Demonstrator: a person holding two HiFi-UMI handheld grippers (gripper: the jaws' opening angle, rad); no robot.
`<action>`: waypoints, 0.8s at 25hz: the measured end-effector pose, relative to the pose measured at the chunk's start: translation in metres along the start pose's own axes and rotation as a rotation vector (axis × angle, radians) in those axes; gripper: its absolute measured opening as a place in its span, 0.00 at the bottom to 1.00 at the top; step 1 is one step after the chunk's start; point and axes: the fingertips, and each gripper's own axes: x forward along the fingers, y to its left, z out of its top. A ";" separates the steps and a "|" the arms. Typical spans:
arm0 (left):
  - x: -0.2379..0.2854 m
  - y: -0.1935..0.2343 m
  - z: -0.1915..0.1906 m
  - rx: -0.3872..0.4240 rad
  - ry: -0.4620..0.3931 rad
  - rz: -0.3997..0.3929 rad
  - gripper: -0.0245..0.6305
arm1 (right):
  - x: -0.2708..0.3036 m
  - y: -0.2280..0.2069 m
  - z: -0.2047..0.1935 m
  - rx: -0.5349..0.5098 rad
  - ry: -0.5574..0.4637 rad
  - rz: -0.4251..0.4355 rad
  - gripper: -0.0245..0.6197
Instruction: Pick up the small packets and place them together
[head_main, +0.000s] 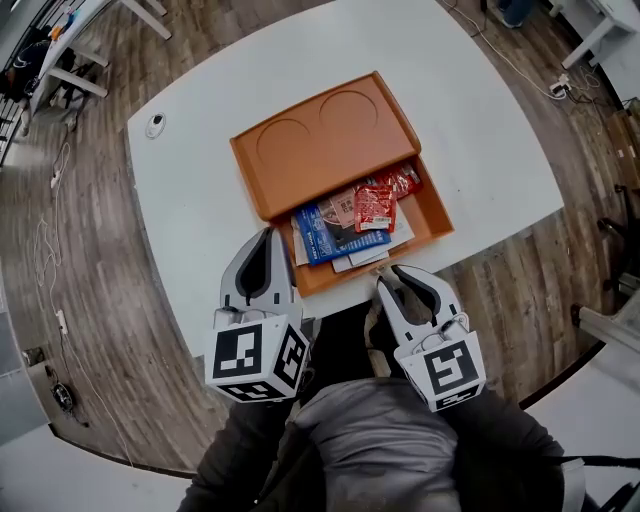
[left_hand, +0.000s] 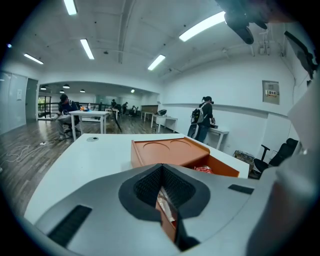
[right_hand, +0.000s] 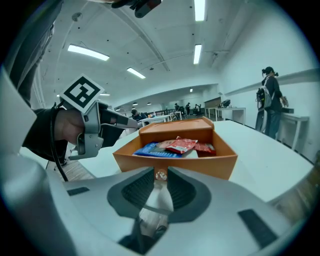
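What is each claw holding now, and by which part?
The right claw grips the orange drawer by the small clear knob on its front wall. The left claw is closed and holds nothing.

Orange box (head_main: 320, 140) on table (head_main: 480, 120); packets (head_main: 375, 205) inside, perhaps four.

Ceiling strip lights (right_hand: 199, 54) give bright, even light; edges warp.

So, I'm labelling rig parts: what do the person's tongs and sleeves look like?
The left tongs and right tongs are pale grey, pointed shells with black ribbed pads; each carries a white cube with black square markers. The sleeves are dark.
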 end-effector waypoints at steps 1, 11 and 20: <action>-0.005 -0.004 0.006 0.003 -0.005 -0.001 0.04 | -0.006 0.000 0.005 -0.008 0.000 0.002 0.15; -0.038 -0.043 0.083 0.047 -0.129 -0.042 0.04 | -0.032 -0.009 0.104 -0.086 -0.124 0.001 0.15; -0.030 -0.059 0.069 0.031 -0.108 -0.099 0.04 | -0.007 -0.012 0.095 -0.139 -0.036 0.020 0.15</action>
